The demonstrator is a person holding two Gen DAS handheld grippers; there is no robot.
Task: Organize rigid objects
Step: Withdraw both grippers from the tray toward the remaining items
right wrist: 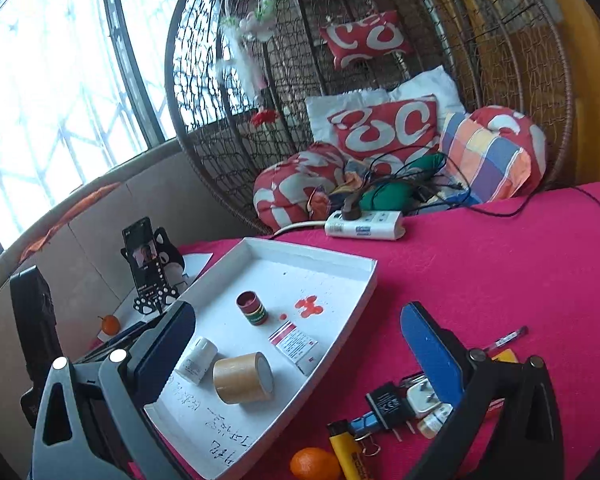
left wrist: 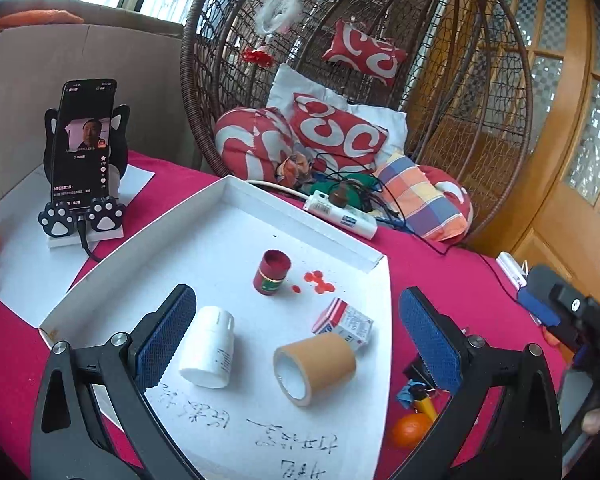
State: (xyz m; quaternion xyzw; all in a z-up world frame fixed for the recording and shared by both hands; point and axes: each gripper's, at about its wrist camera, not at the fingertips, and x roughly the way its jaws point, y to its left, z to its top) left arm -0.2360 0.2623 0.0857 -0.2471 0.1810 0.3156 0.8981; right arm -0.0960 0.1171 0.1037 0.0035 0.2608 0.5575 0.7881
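Both your grippers, left (left wrist: 296,332) and right (right wrist: 298,344), hang released over the white tray (left wrist: 204,216) on the pink-clothed table (right wrist: 500,264); tape roll (left wrist: 314,366), white bottle (left wrist: 210,348), red jar (left wrist: 272,272) lie inside it; wicker chair (left wrist: 440,92) stands behind.

The left claw (left wrist: 296,340) has two black plastic fingers, each lined on its inner face with a blue pad (left wrist: 166,336) of fine cross-hatched rubber. Each finger hangs on angular black link arms with triangular cut-outs, joined by round silver screws (left wrist: 119,338). The right claw (right wrist: 298,360) is built the same way, with smooth-looking blue pads (right wrist: 434,354) and silver screw heads (right wrist: 118,356); its left-hand link arms look grey in the window light, its right-hand ones black.
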